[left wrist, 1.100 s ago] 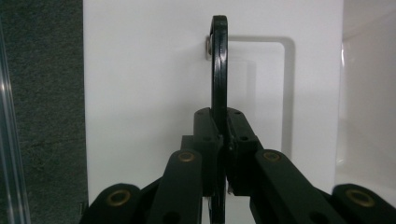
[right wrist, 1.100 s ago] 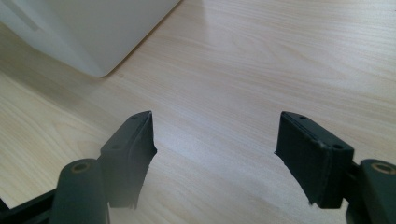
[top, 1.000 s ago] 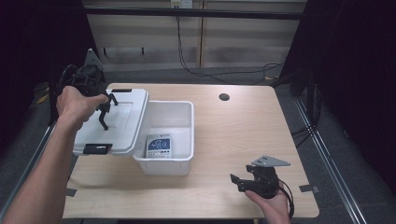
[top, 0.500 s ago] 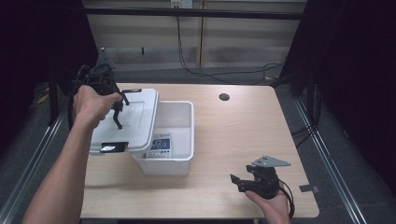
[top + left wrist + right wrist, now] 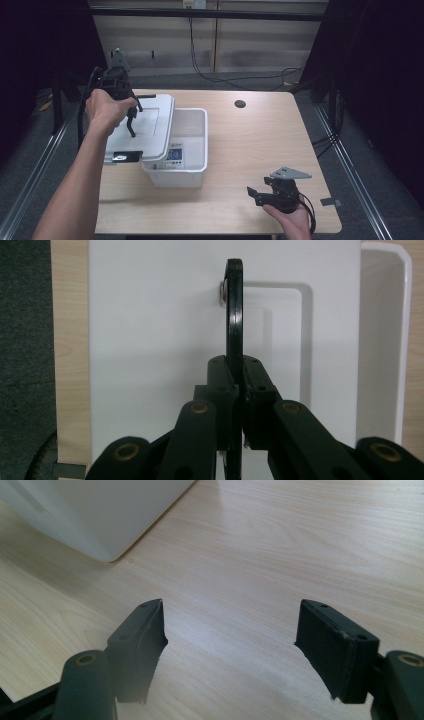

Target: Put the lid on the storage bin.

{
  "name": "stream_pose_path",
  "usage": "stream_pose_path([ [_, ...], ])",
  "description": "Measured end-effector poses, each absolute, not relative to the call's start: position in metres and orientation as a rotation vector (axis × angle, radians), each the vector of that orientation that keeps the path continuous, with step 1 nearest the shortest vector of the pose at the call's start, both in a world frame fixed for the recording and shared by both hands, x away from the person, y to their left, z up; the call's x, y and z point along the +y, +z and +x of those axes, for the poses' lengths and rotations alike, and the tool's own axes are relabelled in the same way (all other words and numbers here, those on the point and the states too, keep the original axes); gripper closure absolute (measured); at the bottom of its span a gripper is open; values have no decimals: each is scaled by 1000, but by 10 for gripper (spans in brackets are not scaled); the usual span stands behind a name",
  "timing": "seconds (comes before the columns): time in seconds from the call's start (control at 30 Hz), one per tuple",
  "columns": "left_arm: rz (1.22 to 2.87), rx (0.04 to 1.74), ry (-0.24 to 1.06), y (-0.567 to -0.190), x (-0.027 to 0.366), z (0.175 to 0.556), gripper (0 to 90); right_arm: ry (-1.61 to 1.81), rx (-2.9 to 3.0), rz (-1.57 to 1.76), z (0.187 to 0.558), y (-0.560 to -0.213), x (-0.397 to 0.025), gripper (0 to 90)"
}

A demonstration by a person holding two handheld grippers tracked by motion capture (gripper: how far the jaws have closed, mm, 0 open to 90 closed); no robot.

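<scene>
High view: left hand-held gripper (image 5: 131, 114) is up at the left rear of the light wooden bench (image 5: 260, 150), clamped on the thin black bar handle (image 5: 134, 114) of the flat white rectangular plastic lid (image 5: 145, 127); lid lies half over the left rim of the open white plastic storage bin (image 5: 182, 147), its left part hanging out past the bin over the bench; lid's long axis runs front to back, roughly parallel to the bin's long side; a black latch tab (image 5: 127, 156) sits on the lid's near short edge; a printed blue-and-white card (image 5: 175, 154) lies in the bin near its front wall; right hand-held gripper (image 5: 254, 195) is low at the front right of the bench, well apart from the bin, jaws pointing left; small dark round hole (image 5: 240, 104) in the bench top toward the rear.

Left gripper view: jaws shut tight on the black handle (image 5: 234, 315), which runs straight away from the camera down the middle of the lid (image 5: 150, 340); handle's far end is pinned to the lid at the edge of a shallow rectangular recess; bin wall (image 5: 382, 340) at the right, bench strip at the left.

Right gripper view: jaws wide apart, nothing between them, bare wood grain below; rounded corner of the white bin (image 5: 95, 515) at upper left.
</scene>
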State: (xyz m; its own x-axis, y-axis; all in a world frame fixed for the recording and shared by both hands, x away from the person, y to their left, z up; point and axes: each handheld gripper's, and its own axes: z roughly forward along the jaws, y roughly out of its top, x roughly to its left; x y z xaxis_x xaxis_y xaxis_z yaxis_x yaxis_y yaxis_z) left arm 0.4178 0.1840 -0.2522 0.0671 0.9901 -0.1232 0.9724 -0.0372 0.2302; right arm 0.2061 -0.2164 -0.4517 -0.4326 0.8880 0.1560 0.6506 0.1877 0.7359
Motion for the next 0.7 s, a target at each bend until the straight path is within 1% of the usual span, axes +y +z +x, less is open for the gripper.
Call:
stream_pose_path([
  [0.17, 2102, 1985, 78, -258, 174, 419, 848, 1096, 2164, 1458, 206, -452, -216, 272],
  [0.23, 2110, 1960, 47, -259, 170, 420, 848, 1097, 2164, 1457, 206, -451, -216, 272],
  [0.5, 2103, 1965, 47, -265, 161, 419, 848, 1098, 2166, 1456, 205, -451, -216, 272],
  [0.53, 2111, 1961, 27, -266, 160, 419, 848, 1098, 2166, 1456, 205, -451, -216, 272],
  [0.7, 2096, 1964, 39, -267, 155, 418, 848, 1098, 2166, 1457, 205, -452, -217, 272],
])
